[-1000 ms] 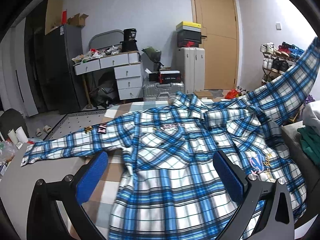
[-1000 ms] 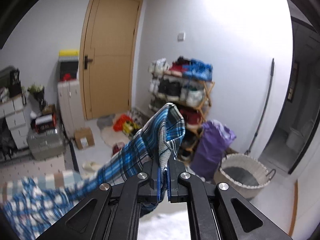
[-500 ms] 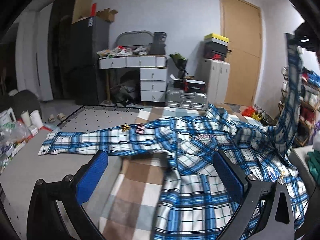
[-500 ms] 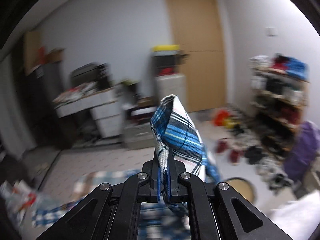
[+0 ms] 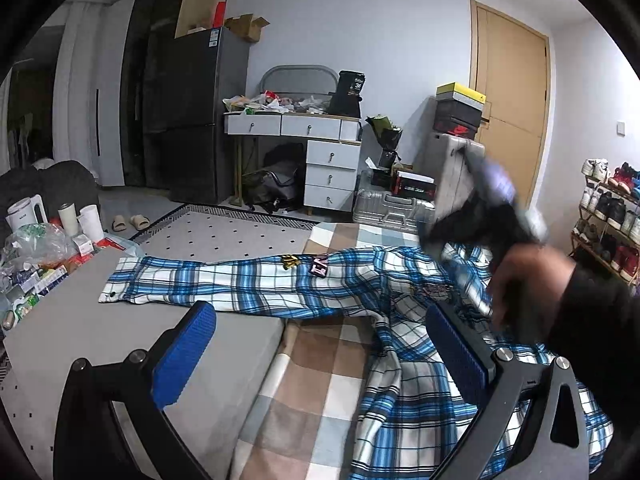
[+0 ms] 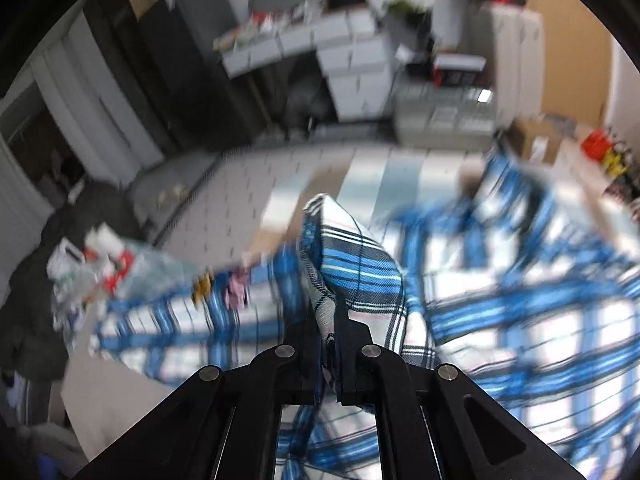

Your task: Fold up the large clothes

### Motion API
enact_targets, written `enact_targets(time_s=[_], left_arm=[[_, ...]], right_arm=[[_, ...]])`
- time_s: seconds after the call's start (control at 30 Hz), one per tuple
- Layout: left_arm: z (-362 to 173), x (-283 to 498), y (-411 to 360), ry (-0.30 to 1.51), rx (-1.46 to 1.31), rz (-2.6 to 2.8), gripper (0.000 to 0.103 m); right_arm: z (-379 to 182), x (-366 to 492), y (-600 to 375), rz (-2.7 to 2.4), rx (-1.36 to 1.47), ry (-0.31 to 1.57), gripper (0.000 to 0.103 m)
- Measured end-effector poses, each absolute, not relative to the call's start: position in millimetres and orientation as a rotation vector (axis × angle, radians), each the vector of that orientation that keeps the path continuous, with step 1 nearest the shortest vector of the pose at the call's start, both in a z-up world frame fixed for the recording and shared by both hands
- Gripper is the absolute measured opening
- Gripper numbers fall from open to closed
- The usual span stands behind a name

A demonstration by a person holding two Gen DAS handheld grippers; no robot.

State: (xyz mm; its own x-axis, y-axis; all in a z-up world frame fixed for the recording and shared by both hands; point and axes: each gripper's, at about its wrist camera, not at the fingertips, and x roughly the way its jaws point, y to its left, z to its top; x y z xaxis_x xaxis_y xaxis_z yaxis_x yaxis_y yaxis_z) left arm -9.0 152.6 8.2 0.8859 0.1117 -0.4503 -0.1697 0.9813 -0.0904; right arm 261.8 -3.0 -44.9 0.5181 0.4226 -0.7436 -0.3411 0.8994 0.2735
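A blue, white and black plaid shirt [image 5: 400, 344] lies spread on a checked blanket [image 5: 320, 380]; its left sleeve [image 5: 208, 284] stretches flat to the left. My left gripper [image 5: 320, 344] is open and empty, hovering over the shirt's lower part. My right gripper [image 6: 327, 320] is shut on the shirt's right sleeve cuff [image 6: 352, 264] and holds it low over the shirt's body. In the left wrist view the right gripper [image 5: 480, 216] and the hand holding it show blurred, above the shirt's chest.
A grey pad [image 5: 100, 344] lies under the left sleeve. Bottles, cups and bags [image 5: 44, 240] clutter the far left. A white drawer desk [image 5: 316, 152], suitcases [image 5: 392, 208] and a shoe rack [image 5: 608, 216] stand beyond.
My right gripper has swung the raised sleeve cuff from high on the right down and leftward over the shirt's body. My left gripper stayed open over the shirt, its view shifting left.
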Motion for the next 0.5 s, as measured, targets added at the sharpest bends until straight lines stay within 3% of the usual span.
enact_targets(time_s=[0.17, 0.3, 0.33, 0.4, 0.5], left_arm=[[7, -8, 161, 0.462, -0.148, 0.154, 0.102], [7, -7, 165, 0.459, -0.157, 0.159, 0.102], [7, -7, 165, 0.461, -0.158, 0.158, 0.102], [6, -6, 164, 0.466, -0.158, 0.158, 0.102], [5, -5, 162, 0.476, -0.151, 0.156, 0.102]], right_arm=[[-111, 257, 29, 0.494, 0.097, 1.025, 0.01], [-127, 247, 28, 0.602, 0.177, 1.055, 0.042], [-125, 243, 26, 0.659, 0.204, 1.063, 0.048], [-115, 237, 15, 0.767, 0.258, 1.049, 0.05], [-90, 222, -27, 0.844, 0.341, 0.972, 0.078]])
